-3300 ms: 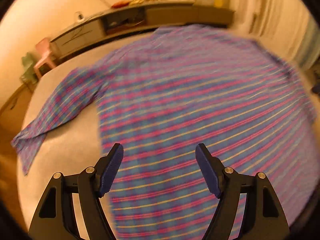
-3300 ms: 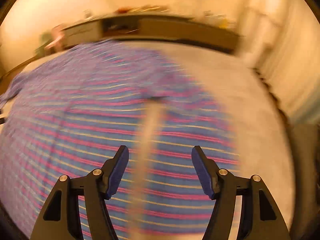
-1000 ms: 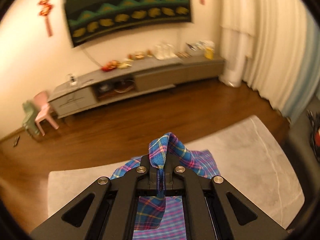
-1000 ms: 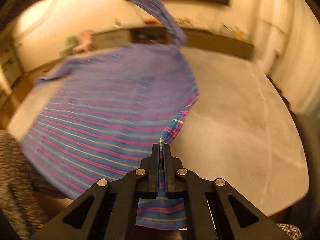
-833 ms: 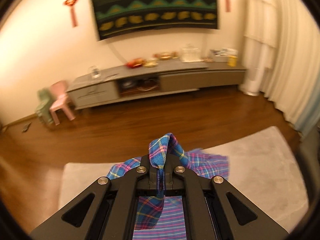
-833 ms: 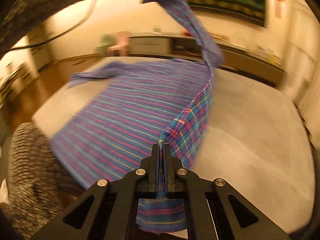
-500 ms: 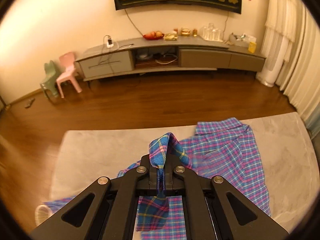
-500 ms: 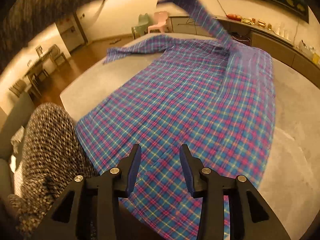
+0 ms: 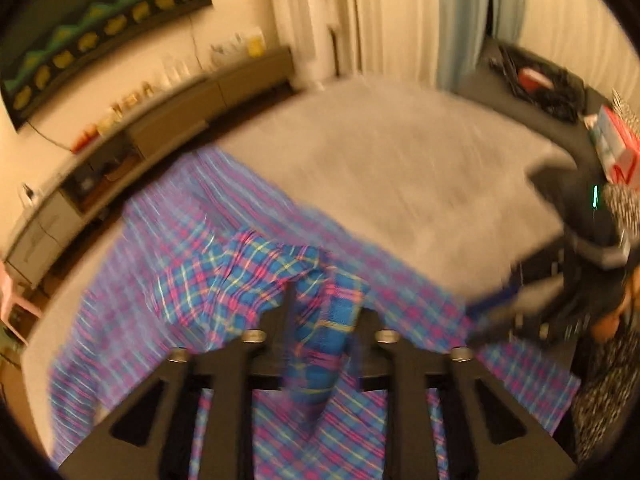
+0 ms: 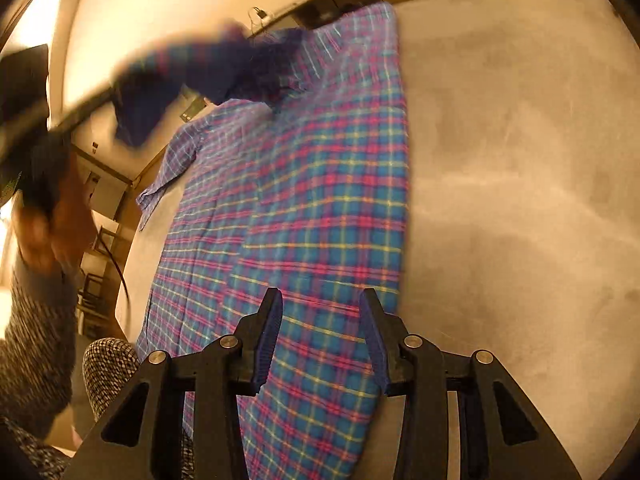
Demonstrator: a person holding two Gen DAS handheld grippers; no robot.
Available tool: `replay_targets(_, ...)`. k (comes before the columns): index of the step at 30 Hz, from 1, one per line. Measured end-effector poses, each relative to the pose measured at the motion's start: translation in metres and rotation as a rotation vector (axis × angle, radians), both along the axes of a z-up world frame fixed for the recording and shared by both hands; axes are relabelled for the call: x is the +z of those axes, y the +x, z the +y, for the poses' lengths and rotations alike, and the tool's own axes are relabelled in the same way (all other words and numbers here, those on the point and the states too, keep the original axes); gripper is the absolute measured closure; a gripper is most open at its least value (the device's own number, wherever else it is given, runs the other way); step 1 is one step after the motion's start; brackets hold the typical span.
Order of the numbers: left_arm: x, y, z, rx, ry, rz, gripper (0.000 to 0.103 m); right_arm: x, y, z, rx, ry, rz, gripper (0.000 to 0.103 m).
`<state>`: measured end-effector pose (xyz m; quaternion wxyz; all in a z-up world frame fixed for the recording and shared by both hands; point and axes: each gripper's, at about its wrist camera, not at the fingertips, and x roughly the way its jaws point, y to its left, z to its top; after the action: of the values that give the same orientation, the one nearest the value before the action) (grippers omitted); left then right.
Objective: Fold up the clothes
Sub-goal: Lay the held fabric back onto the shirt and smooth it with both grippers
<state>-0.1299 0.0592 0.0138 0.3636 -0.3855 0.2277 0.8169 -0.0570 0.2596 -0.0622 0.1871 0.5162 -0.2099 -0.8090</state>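
Between my left jaws a fold of the plaid shirt (image 9: pixel 224 280) hangs as they open; the left gripper (image 9: pixel 324 316) is letting the cloth slip, though blur makes it hard to say whether the pads have fully cleared it. My right gripper (image 10: pixel 320 320) is released, jaws parted with nothing pinched, hovering just above the shirt's near right edge.

To do this step well, I judge I should let the carried part drop flat before pulling my left jaws away, so the fold lands straight and doesn't drag back with me. Then smooth the edge with my right jaws low and level.

The shirt lies spread on the grey bed (image 10: pixel 520 160), its body running away from my right jaws along the bed's left part, with the right edge in a clean straight line and bare bed beside it. In the left wrist view, the bunched piece sits on top of the shirt's body right at my jaws, with the rest spreading under and beyond them.
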Motion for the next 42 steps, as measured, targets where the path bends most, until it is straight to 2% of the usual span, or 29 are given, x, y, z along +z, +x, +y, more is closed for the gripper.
replay_targets(2, -0.012, 0.005, -0.005, 0.004, 0.042, -0.075, 0.054, 0.001, 0.003, -0.002, -0.006, 0.011, 0.001, 0.061)
replay_targets(5, -0.018, 0.018, -0.021, 0.006, 0.147, -0.162, 0.038, 0.013, 0.010, 0.000, -0.014, 0.043, 0.029, 0.061)
replay_targets(8, -0.029, 0.031, -0.043, 0.014, 0.231, -0.243, 0.036, 0.024, 0.015, -0.001, -0.026, 0.071, 0.055, 0.061)
replay_targets(11, -0.037, 0.032, -0.049, 0.062, 0.239, -0.268, 0.036, 0.038, 0.017, -0.009, -0.028, 0.123, 0.082, 0.061)
replay_targets(13, -0.034, 0.025, -0.061, 0.105, 0.288, -0.286, 0.036, 0.051, 0.012, -0.027, 0.005, 0.184, 0.119, 0.061)
replay_targets(15, -0.028, 0.014, -0.076, 0.149, 0.335, -0.289, 0.036, 0.069, -0.002, -0.050, 0.059, 0.243, 0.187, 0.061)
replay_targets(19, -0.019, 0.000, -0.114, 0.277, 0.381, -0.271, 0.036, 0.081, -0.051, -0.086, 0.122, 0.322, 0.255, 0.061)
replay_targets(23, -0.013, -0.002, -0.148, 0.350, 0.441, -0.288, 0.036, 0.079, -0.144, -0.105, 0.151, 0.439, 0.250, 0.061)
replay_targets(25, -0.015, 0.004, -0.152, 0.339, 0.442, -0.294, 0.036, 0.072, -0.197, -0.111, 0.156, 0.514, 0.223, 0.061)
replay_targets(28, -0.026, 0.013, -0.145, 0.297, 0.432, -0.316, 0.036, 0.043, -0.270, -0.107, 0.125, 0.601, 0.129, 0.062)
replay_targets(31, -0.037, 0.014, -0.126, 0.251, 0.400, -0.334, 0.036, 0.007, -0.321, -0.097, 0.093, 0.636, 0.028, 0.063)
replay_targets(34, -0.042, 0.013, -0.111, 0.226, 0.383, -0.309, 0.036, 0.002, -0.337, -0.088, 0.078, 0.558, 0.024, 0.063)
replay_targets(38, -0.049, 0.011, -0.083, 0.171, 0.370, -0.280, 0.036, 0.002, -0.340, -0.083, 0.138, 0.560, 0.030, 0.063)
replay_targets(42, -0.062, 0.021, -0.045, 0.104, 0.275, -0.240, 0.036, 0.006, -0.334, -0.069, 0.138, 0.459, 0.036, 0.063)
